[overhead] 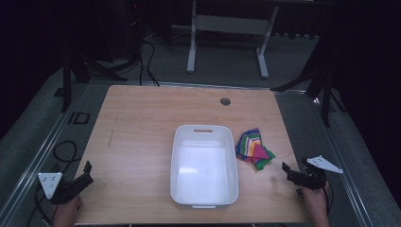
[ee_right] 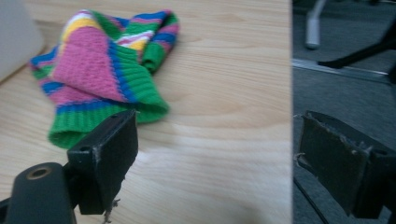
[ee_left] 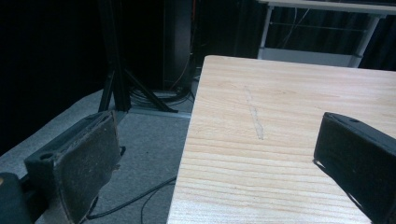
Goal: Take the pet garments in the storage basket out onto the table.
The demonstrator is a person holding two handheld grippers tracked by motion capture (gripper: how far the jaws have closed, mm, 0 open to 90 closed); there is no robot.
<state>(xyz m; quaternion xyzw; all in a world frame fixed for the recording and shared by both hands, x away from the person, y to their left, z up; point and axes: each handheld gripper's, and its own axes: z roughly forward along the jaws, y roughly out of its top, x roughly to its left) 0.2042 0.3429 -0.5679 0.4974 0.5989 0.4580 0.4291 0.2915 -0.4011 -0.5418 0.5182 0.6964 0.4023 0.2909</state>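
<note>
On the wooden table the striped knit cloth lies just right of the white tub, and the right gripper, jaws wide and empty, risks snagging only a loose fold near the edge, while the left gripper hangs open and idle.

A wooden table is being seen at the centre of the high view, and the grey carpet around it is being left in dim light. Near the table's far edge, the board is being pierced by a small round grommet. A pale streak is being shown on its left part. At the top of the frame, a white desk frame is being carried on two legs. Black stands are being braced on the carpet at the upper left and at the right. Black cables are being trailed across the floor at the upper left, and a cable loop is being laid at the lower left.
</note>
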